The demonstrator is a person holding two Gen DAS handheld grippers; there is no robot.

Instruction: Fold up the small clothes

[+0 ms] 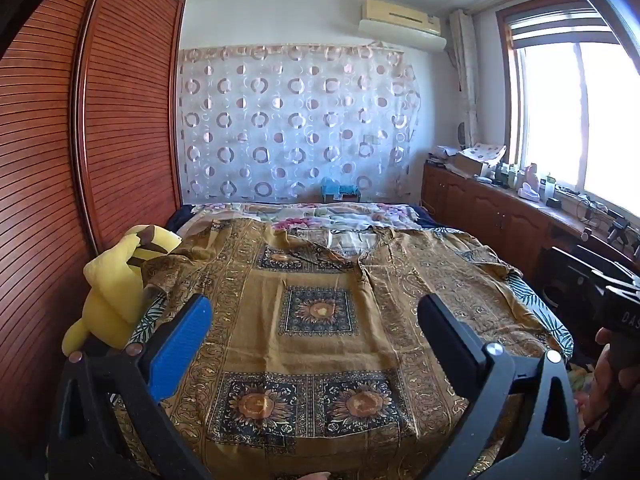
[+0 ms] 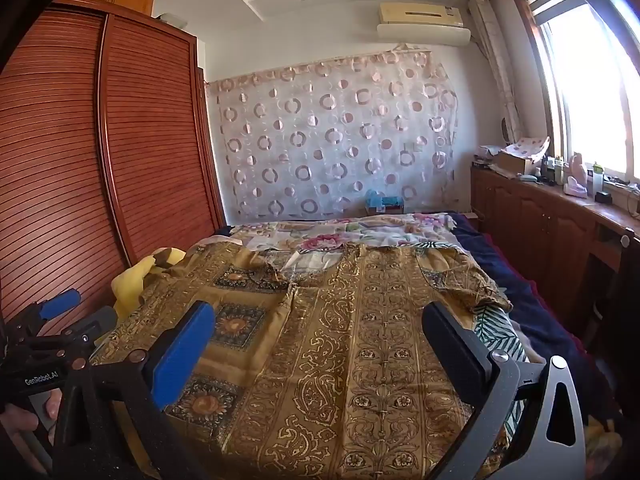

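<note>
My left gripper (image 1: 316, 332) is wide open and holds nothing. My right gripper (image 2: 320, 340) is wide open too, with nothing in it. Each one has a bumpy blue pad on one finger and a smooth black pad on the other.

The shirt (image 1: 320, 312) lies spread flat on the bed (image 2: 520, 292), right under and ahead of both grippers. It is thin brown-gold cloth with curly prints — and dark squares with round sunflowers inside. Its short sleeves reach out to each side.

Only the left view shows most of the yellow soft toy (image 1: 116, 280), beside the blue pad and partly on a sleeve. The right view shows just a bit of it. That view also shows my left gripper off to the side and part of the hand (image 2: 24, 416) holding it, low in the corner.

Far ahead, a see-through curtain (image 1: 296, 120) with rings hangs on the wall. To the left stands a wooden closet (image 2: 80, 160) with thin slats — to the right, a low wooden cabinet (image 2: 552, 220) with bottles and a cardboard box (image 2: 516, 160) on top. I cannot tell what is in the box.
</note>
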